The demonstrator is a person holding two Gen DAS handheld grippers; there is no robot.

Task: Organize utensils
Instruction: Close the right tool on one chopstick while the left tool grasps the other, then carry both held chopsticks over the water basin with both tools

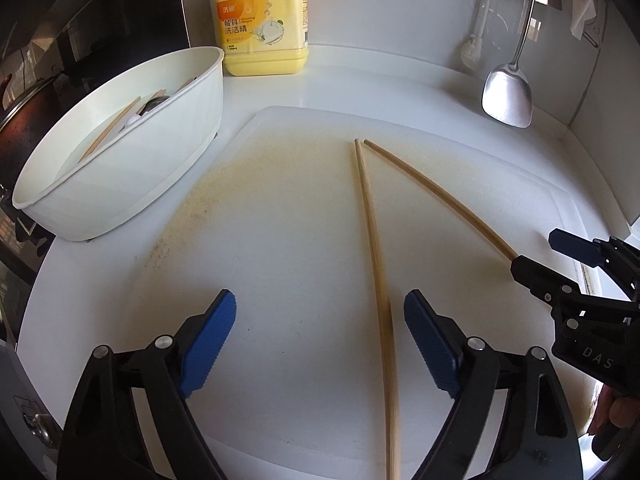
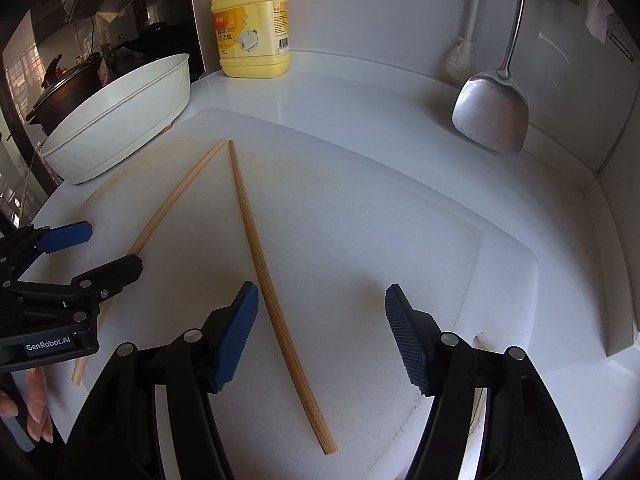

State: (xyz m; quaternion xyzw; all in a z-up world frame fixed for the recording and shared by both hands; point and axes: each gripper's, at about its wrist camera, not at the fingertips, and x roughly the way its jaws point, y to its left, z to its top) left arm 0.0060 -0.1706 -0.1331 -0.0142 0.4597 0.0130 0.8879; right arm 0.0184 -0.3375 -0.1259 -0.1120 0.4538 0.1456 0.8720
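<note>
Two wooden chopsticks lie on a white cutting board (image 1: pixel 260 240), tips near each other at the far end. The left chopstick (image 1: pixel 374 232) runs between my left gripper's open jaws; it also shows in the right wrist view (image 2: pixel 168 212). The right chopstick (image 1: pixel 440 196) shows in the right wrist view (image 2: pixel 264 276), between my right gripper's jaws, close to the left pad. My left gripper (image 1: pixel 320 344) is open and empty, also seen in the right wrist view (image 2: pixel 110 250). My right gripper (image 2: pixel 322 340) is open and empty, also seen in the left wrist view (image 1: pixel 538 254). A white utensil tub (image 1: pixel 120 176) at left holds chopsticks and a spoon.
A yellow dish soap bottle (image 1: pixel 262 20) stands at the back by the tub. A steel spatula (image 1: pixel 508 96) and a white brush (image 1: pixel 474 54) hang on the back wall at right. A dark pot (image 2: pixel 68 84) sits behind the tub. A wall corner closes the right side.
</note>
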